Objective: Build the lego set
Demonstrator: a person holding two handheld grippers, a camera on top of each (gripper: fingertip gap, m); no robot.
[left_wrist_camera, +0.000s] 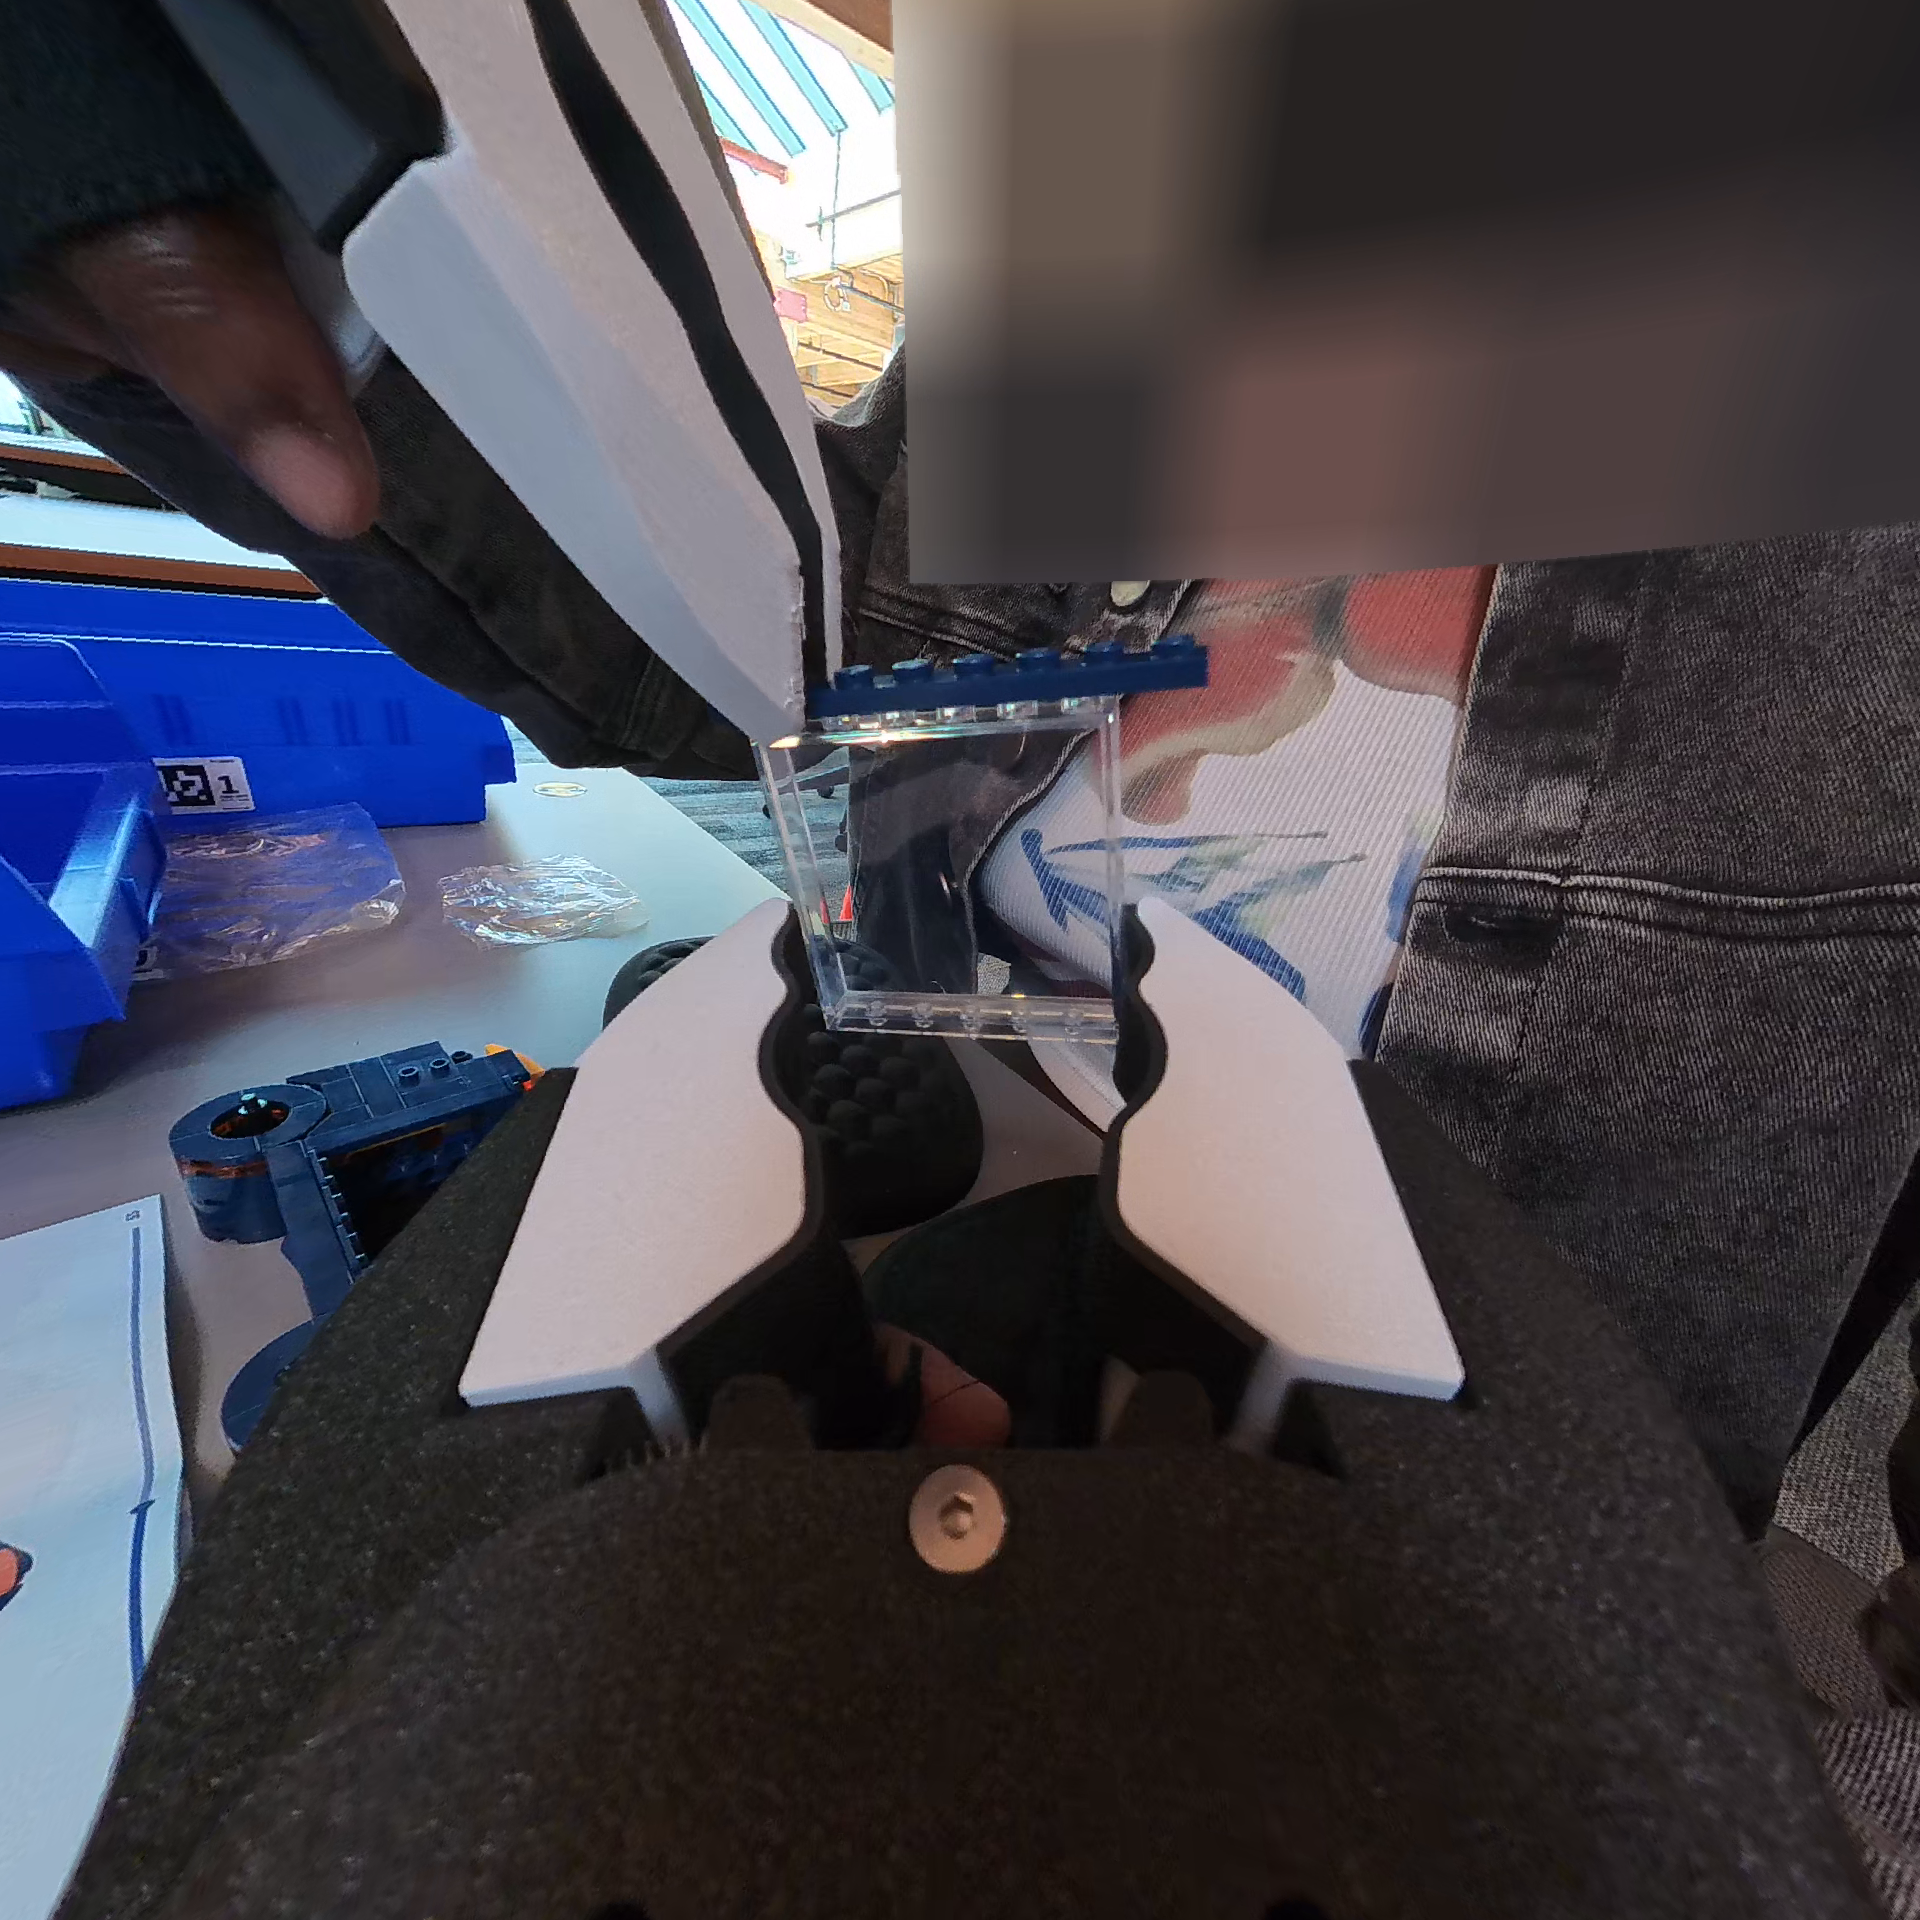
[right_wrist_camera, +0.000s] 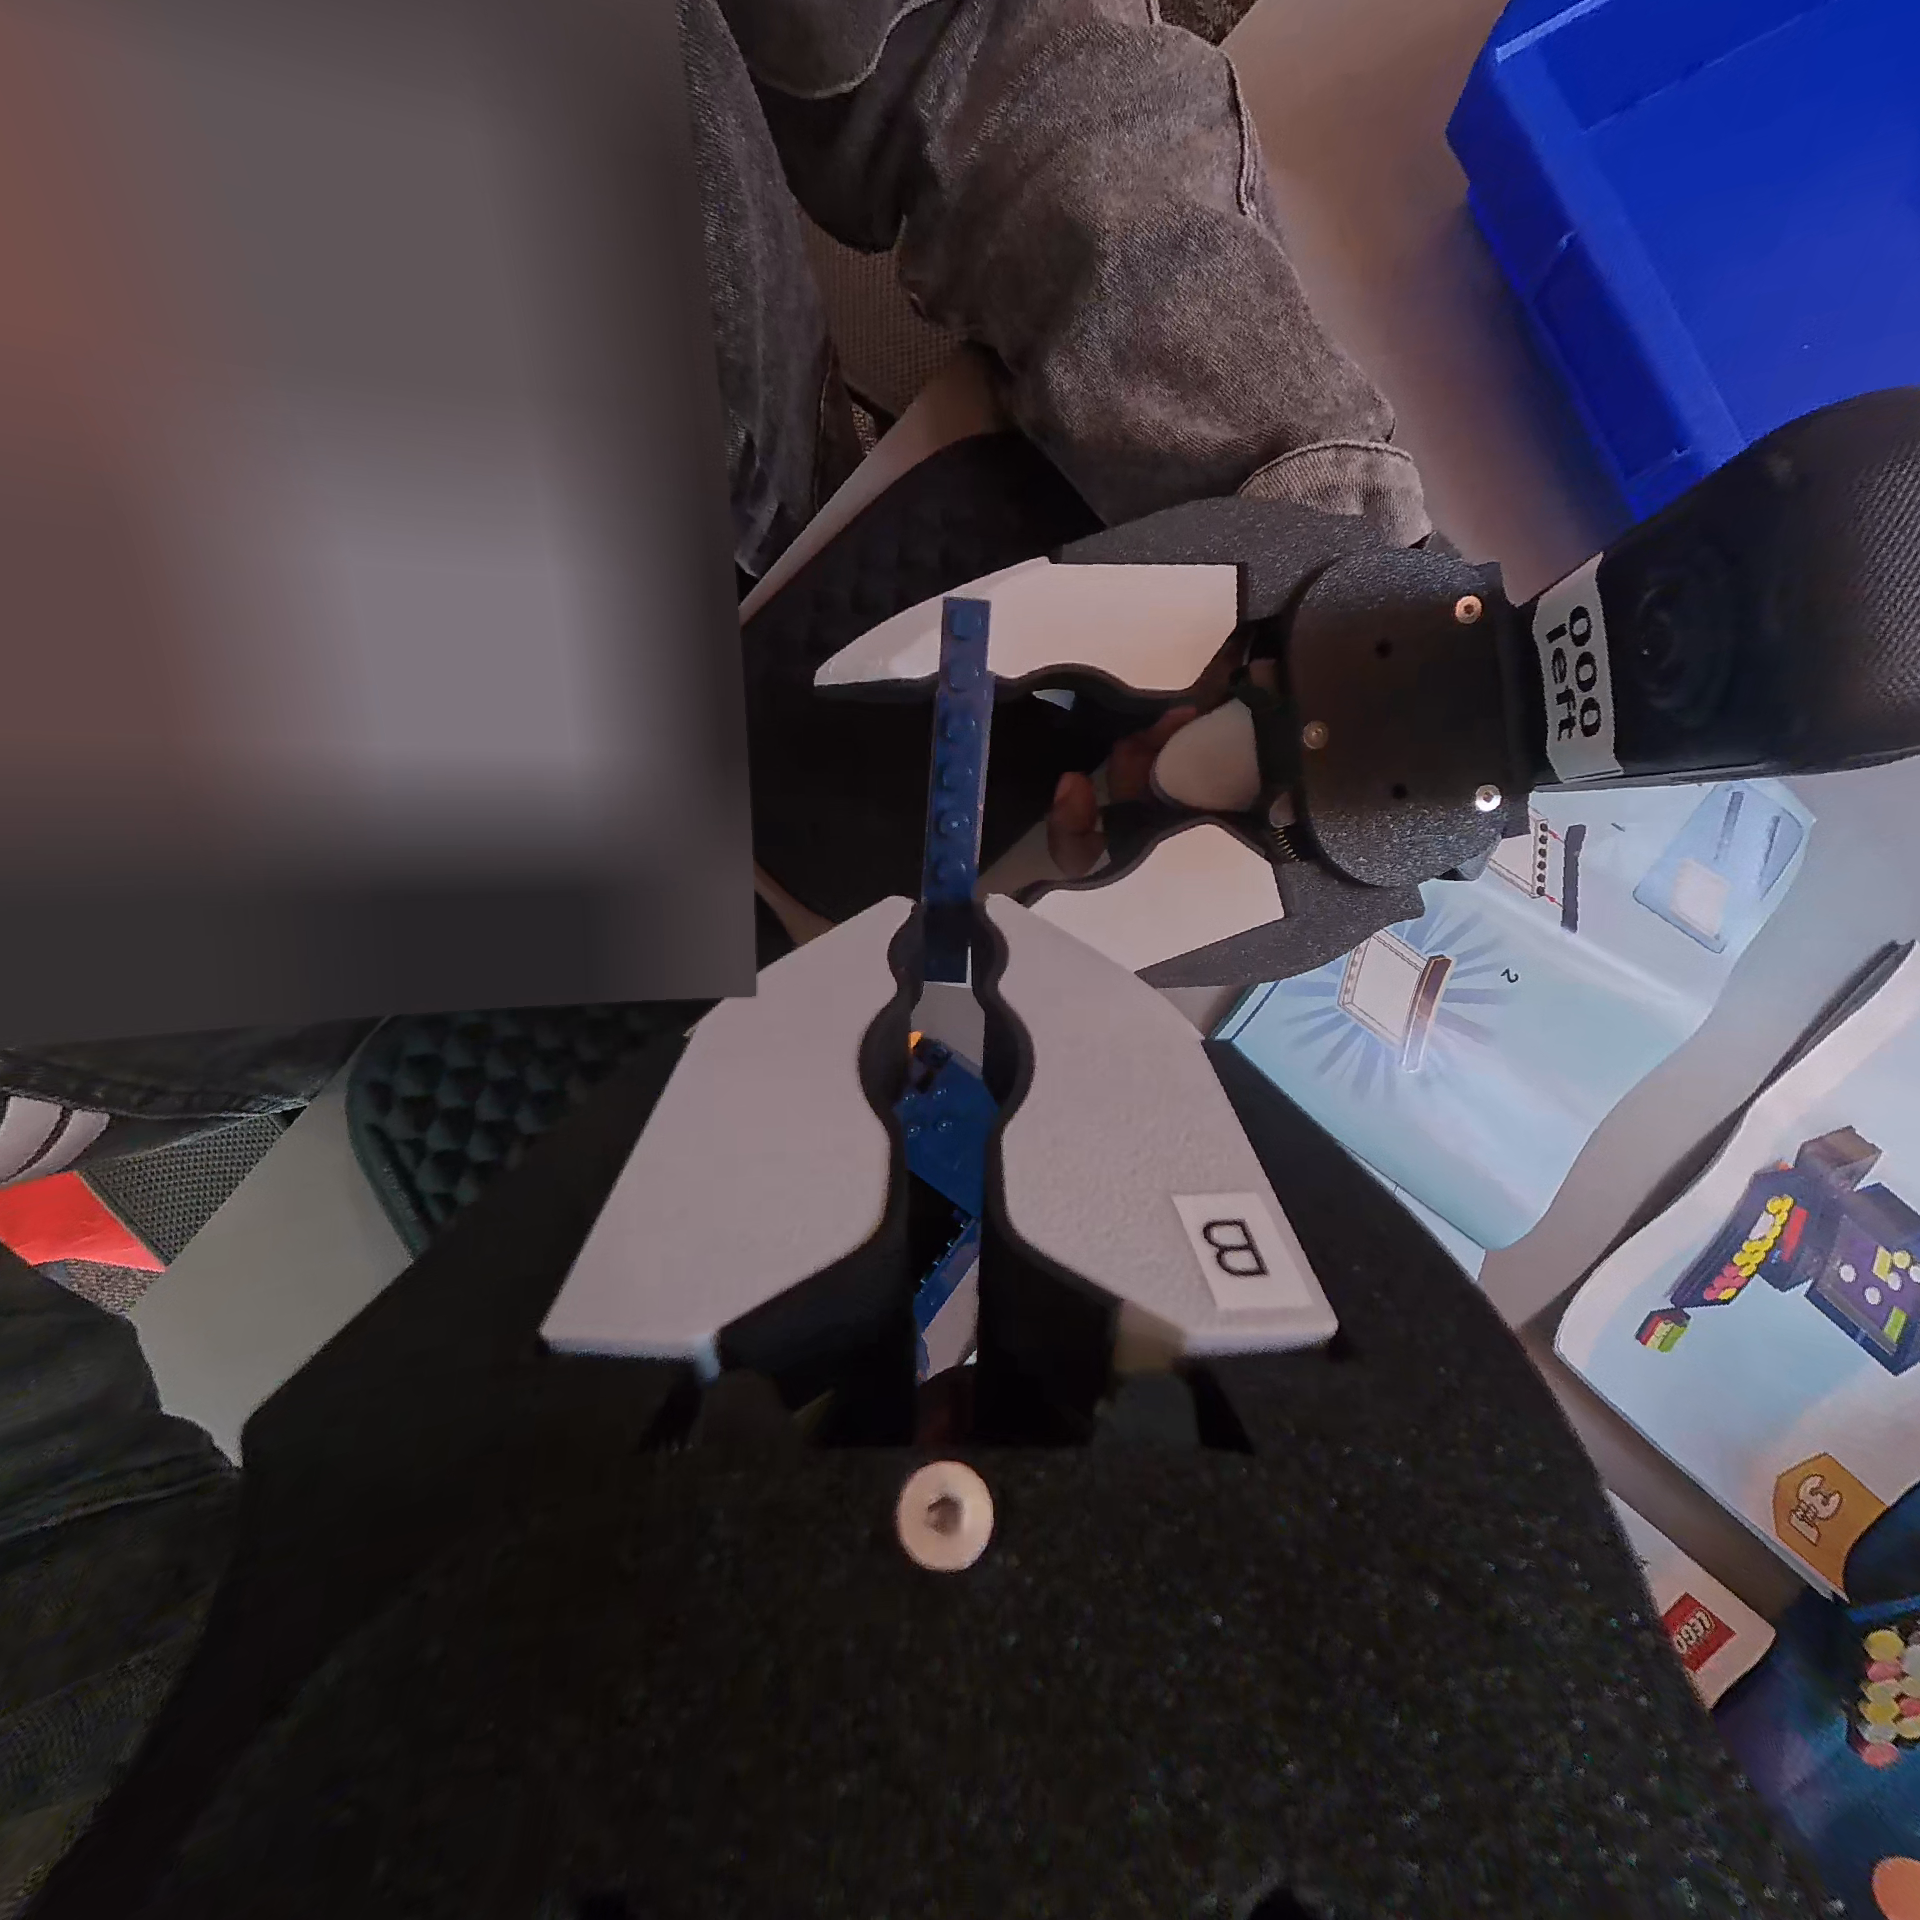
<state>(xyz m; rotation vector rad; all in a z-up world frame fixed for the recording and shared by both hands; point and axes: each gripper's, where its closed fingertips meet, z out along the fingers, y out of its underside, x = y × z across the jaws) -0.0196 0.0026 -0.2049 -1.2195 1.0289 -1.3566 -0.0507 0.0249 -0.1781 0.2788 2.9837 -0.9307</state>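
While the left gripper (left_wrist_camera: 961, 961) clamped the clear panel (left_wrist_camera: 951, 873) above the bench (left_wrist_camera: 416, 997), the right gripper (right_wrist_camera: 943, 940), pinching the blue plate (left_wrist_camera: 1008, 681), probably needed square, even pressure along the studs.

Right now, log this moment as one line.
left gripper: shut on clear panel | right gripper: shut on blue plate | plate atop panel
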